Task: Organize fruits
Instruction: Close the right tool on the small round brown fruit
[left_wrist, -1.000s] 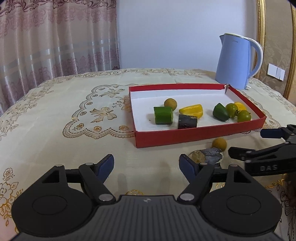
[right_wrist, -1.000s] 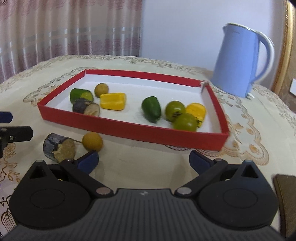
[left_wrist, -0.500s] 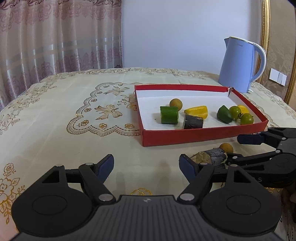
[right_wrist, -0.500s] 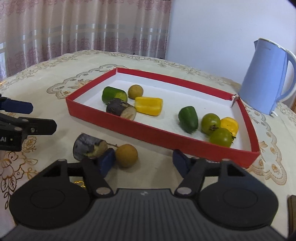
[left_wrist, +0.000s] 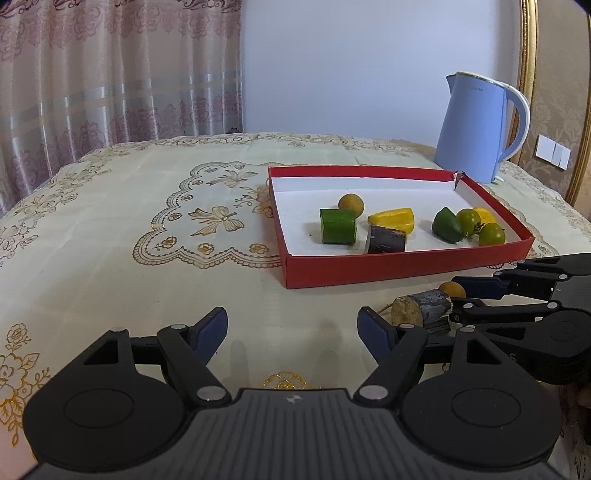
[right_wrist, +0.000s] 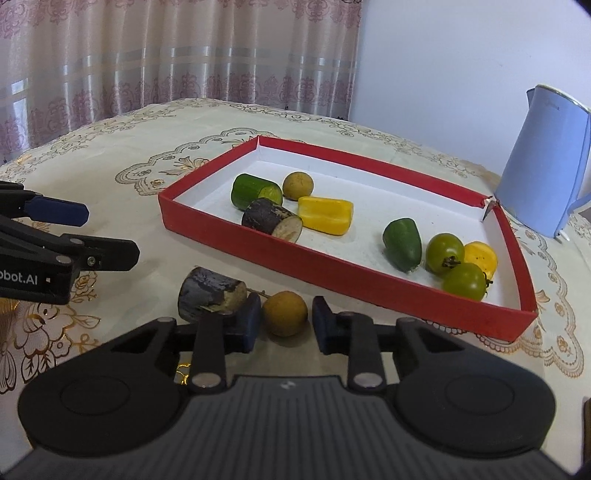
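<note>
A round brown fruit (right_wrist: 284, 310) lies on the tablecloth just in front of the red tray (right_wrist: 332, 267). My right gripper (right_wrist: 283, 326) is closing, its blue pads against both sides of that fruit. A dark cane piece (right_wrist: 210, 291) rests right beside the left pad. In the left wrist view, the same fruit (left_wrist: 451, 288) and cane piece (left_wrist: 423, 308) sit at the right, with the right gripper (left_wrist: 461, 295) reaching in. My left gripper (left_wrist: 291, 325) hovers open over bare cloth, holding nothing. The tray (left_wrist: 369, 267) holds several green, yellow and brown pieces.
A light blue kettle (left_wrist: 476, 125) stands behind the tray's far right corner. The left gripper (right_wrist: 107, 234) juts in from the left of the right wrist view. Embroidered cloth covers the table, and a curtain hangs behind.
My right gripper slid toward the round brown fruit and its jaws narrowed from wide open to closed around it. The left gripper kept still and stayed open.
</note>
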